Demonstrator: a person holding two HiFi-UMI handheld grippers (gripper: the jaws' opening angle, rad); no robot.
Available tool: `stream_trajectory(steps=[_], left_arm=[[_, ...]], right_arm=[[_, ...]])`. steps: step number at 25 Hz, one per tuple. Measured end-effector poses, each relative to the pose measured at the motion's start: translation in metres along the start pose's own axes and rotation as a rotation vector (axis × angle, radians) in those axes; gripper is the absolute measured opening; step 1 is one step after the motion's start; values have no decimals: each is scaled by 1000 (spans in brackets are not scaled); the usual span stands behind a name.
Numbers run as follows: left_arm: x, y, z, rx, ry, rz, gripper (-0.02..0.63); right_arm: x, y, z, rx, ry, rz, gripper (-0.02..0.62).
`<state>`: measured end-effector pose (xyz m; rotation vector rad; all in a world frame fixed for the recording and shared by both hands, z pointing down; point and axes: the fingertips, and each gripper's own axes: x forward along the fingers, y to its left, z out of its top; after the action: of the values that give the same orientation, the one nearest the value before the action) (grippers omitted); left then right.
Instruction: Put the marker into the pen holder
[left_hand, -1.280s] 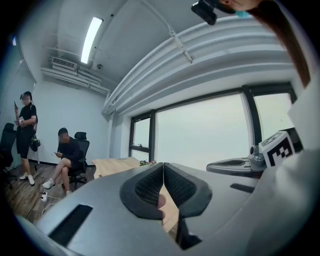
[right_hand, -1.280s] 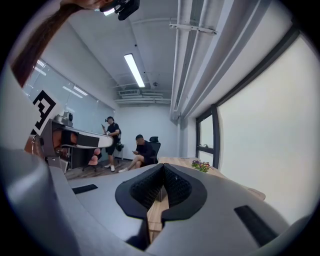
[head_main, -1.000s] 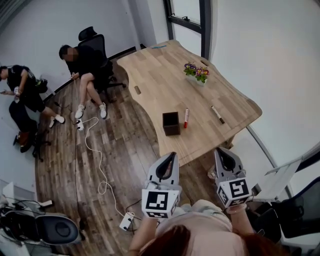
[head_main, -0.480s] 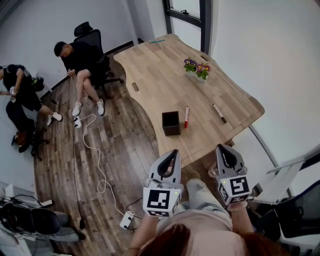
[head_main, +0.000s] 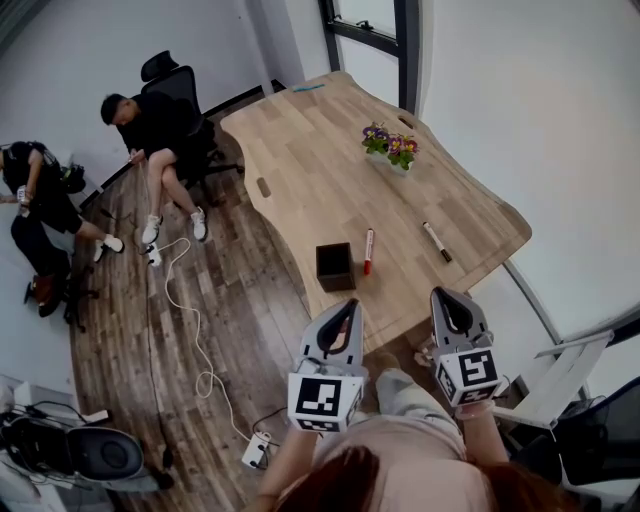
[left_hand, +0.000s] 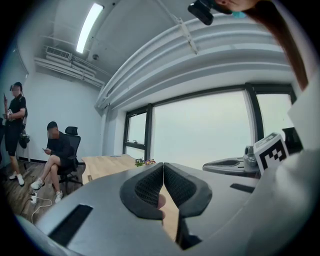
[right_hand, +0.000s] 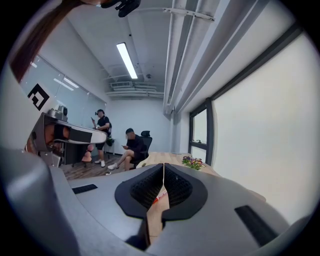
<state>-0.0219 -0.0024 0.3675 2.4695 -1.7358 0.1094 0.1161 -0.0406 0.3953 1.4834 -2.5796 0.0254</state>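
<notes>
**Item: marker and holder on the table, both grippers short of the edge**

- Table (head_main: 300, 160): pale wood, curved near edge, with wood floor in front of it.
- Pen holder (head_main: 335, 266): black, square and open-topped. It stands upright near the table's front edge.
- Red marker (head_main: 368, 250): pale barrel with red at its ends. It lies flat just to the right of the pen holder and apart from it. Its long axis runs away from the person, near parallel to the holder's right wall.
- Black marker (head_main: 437, 242): lies flat farther right, well apart from the holder, with its long axis angled.
- Flowers (head_main: 390, 147): stand farther back on the table and play no part in the task.
- Left gripper (head_main: 347, 304): jaws pressed together at the tips with nothing clamped between them. It is held over the floor, short of the table edge.
- Right gripper (head_main: 440, 293): jaws likewise closed tip to tip and empty. It too is short of the edge, level with the left.
- Two people by an office chair (head_main: 180, 80): far side of the room, uninvolved.

Key relation: the red marker lies forward of both grippers, between their lines. In the head view it is somewhat closer to the left tips. The right gripper view shows its red end through the slit below the closed tips. Either gripper would probably need to open its jaws and close across the barrel, at right angles to the long axis.

Progress, as judged: pickup not begun.
</notes>
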Motion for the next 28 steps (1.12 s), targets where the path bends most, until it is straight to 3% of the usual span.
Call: stream_trajectory(steps=[15,28], left_arm=[[84,-13,-1,11,20,-53,2],[142,-17,-12,6,42,-80,2]], right_arm=[[46,-59,-16,10,17,-20,2],[85,-108,-53,-5,118,-19,2]])
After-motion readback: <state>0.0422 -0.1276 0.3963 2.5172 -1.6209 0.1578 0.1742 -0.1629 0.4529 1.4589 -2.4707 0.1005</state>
